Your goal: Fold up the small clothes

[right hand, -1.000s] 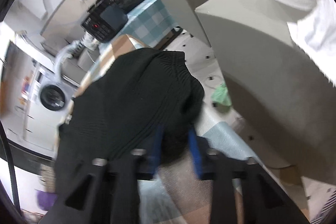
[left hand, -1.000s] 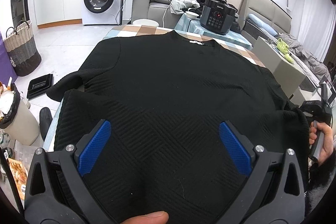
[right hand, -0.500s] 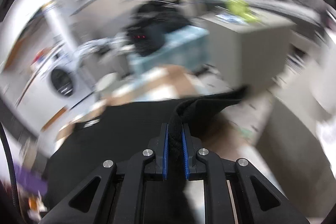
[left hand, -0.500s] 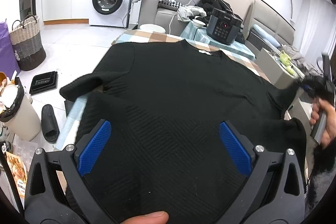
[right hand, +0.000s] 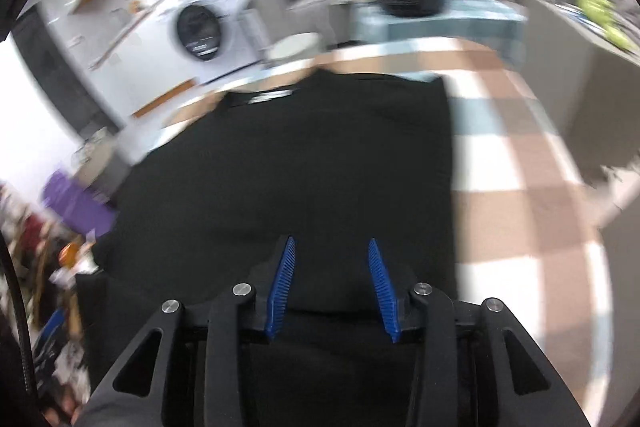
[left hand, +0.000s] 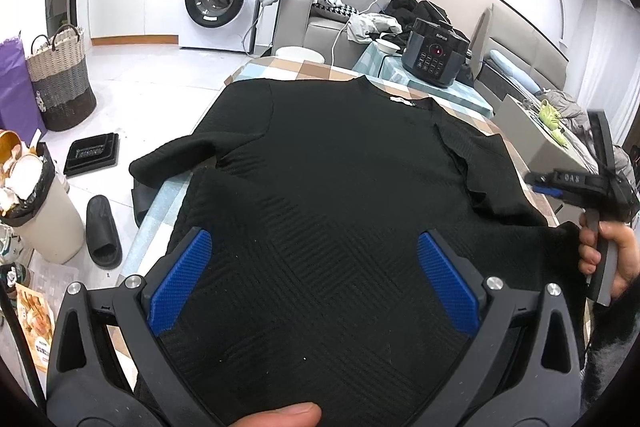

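Checkered desk [left hand: 308, 71] under black sweater [left hand: 340, 167], spread flat mid-frame. My left hand-held gripper [left hand: 316, 279] wide open over hem, gripping nothing. Right hand-held gripper [right hand: 331, 283] opening, nothing pinched, hovering over sweater's right side.

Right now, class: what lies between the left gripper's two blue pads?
In the left wrist view, only the black sweater's ribbed fabric fills the gap of the open left gripper; neither pad presses on it.

A table [left hand: 404, 77] with a checked cloth carried the black sweater [left hand: 340, 187], spread flat ahead of the left gripper [left hand: 314, 283]. One sleeve hung over the table's edge, left of that gripper.
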